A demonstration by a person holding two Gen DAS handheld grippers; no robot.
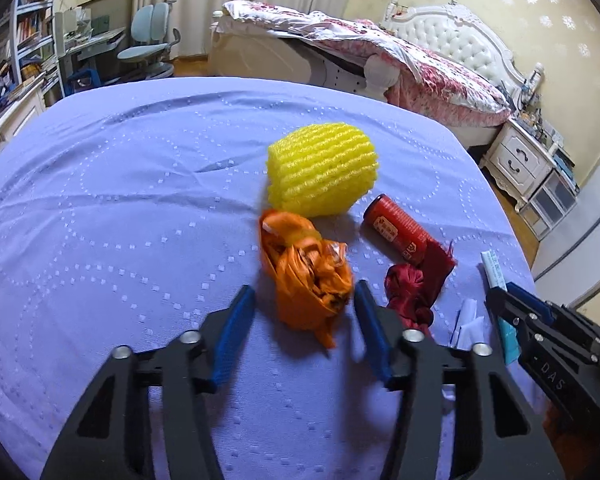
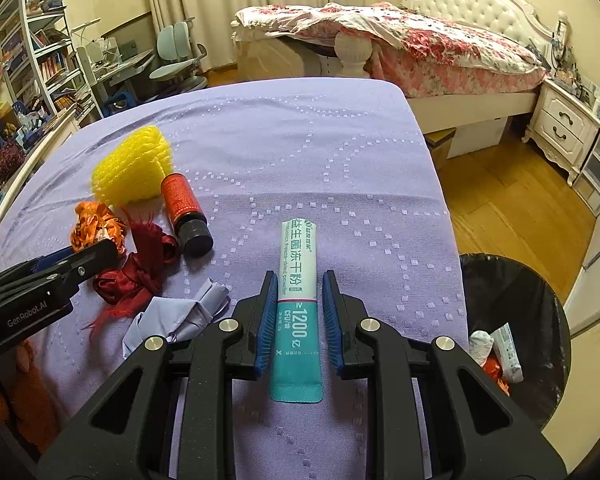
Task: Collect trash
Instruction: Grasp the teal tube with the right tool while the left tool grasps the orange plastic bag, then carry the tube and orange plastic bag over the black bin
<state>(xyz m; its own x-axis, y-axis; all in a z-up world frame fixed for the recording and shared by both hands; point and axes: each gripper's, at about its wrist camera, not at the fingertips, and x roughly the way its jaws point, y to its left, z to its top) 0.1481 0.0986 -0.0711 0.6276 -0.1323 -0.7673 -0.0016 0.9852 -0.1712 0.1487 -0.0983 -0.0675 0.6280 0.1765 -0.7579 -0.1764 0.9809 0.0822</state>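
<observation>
Two claws are mine, one in each hand, both over a lilac cloth [image 1: 120,184]. In the left wrist view, my left claw [image 1: 304,296] fills the bottom centre, its blue pads on either side of a crumpled orange wrapper [image 1: 304,276]; the right pad looks to touch the wrapper, the left pad stands a little apart from it, so I cannot tell whether it is gripped. Above the wrapper, at centre frame, sits a yellow foam net [image 1: 322,168]; right of that lies a red bottle [image 1: 396,228], with a dark red cloth scrap [image 1: 410,288] below it. My right claw [image 1: 500,296] enters at the lower right edge. In the right wrist view, my right claw [image 2: 296,288] sits bottom centre, narrowed onto a teal and white sachet [image 2: 298,272] lying lengthwise between the pads, which press its sides. At left frame lie the net [image 2: 134,168], the bottle [image 2: 184,208] and crumpled pale paper [image 2: 180,316]. A black-lined bin [image 2: 516,304] at lower right holds wrappers.
</observation>
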